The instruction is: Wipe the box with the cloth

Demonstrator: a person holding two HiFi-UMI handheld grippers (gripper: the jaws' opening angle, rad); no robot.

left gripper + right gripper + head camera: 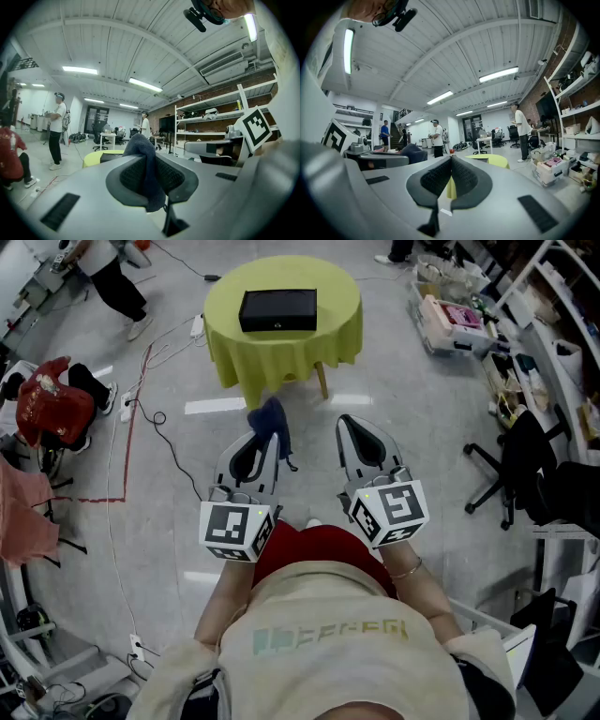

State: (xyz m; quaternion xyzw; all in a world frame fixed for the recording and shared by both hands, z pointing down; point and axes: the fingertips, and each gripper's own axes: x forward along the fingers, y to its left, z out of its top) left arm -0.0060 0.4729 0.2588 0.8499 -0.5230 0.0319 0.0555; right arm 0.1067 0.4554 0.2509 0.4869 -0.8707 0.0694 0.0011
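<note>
A black box (pixel 277 309) lies on a round table with a yellow-green cover (pixel 283 343), far ahead of me. My left gripper (pixel 267 432) is shut on a dark blue cloth (pixel 271 421), which sticks out past the tips; in the left gripper view the cloth (pixel 145 164) hangs between the pads, with the table (pixel 101 157) behind it. My right gripper (pixel 349 430) is shut with nothing in it, beside the left one; in the right gripper view (pixel 451 161) the pads meet and the yellow-green table (pixel 492 160) shows beyond. Both grippers are held over the floor, short of the table.
Cables (pixel 159 418) and a red tape line (pixel 127 427) run over the floor at left. A person in red (pixel 47 404) crouches far left; another person (pixel 112 277) stands at the back left. Shelves (pixel 544 315), boxes (pixel 450 315) and office chairs (pixel 520 465) fill the right side.
</note>
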